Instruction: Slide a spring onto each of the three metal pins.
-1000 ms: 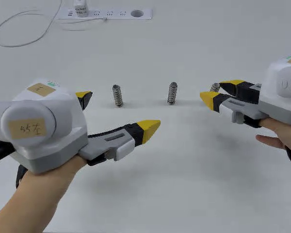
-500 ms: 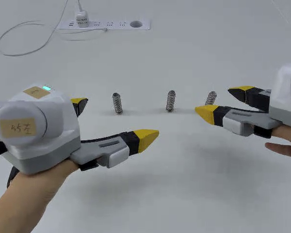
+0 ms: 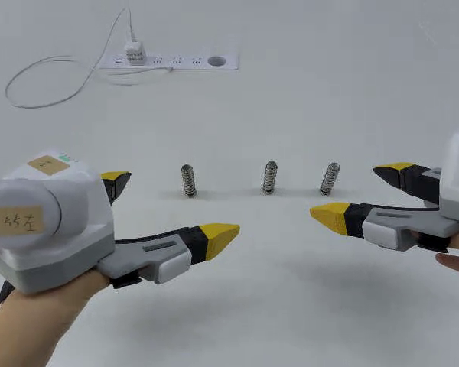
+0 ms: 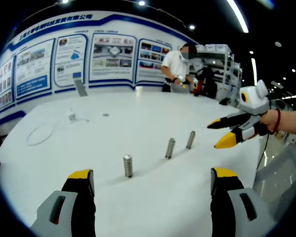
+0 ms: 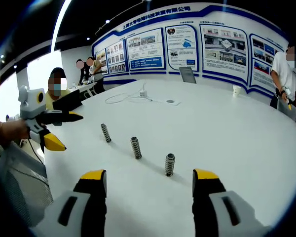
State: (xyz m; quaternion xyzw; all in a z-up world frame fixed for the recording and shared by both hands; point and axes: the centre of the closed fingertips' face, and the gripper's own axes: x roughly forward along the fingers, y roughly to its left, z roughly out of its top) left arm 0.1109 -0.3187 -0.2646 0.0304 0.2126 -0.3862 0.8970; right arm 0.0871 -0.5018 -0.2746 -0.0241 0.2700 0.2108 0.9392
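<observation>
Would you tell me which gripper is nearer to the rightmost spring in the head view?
Right. The right gripper hangs open just beside the rightmost spring; the left gripper is across the row, near the opposite end.

A company lab or demo hall: a big white worktop (image 3: pixel 306 99) with a power strip (image 3: pixel 172 61) near its far edge, a curved wall of blue-trimmed display boards (image 4: pixel 108 57), ceiling strip lights (image 4: pixel 237 15), and a person (image 4: pixel 175 66) standing beyond the far edge.
</observation>
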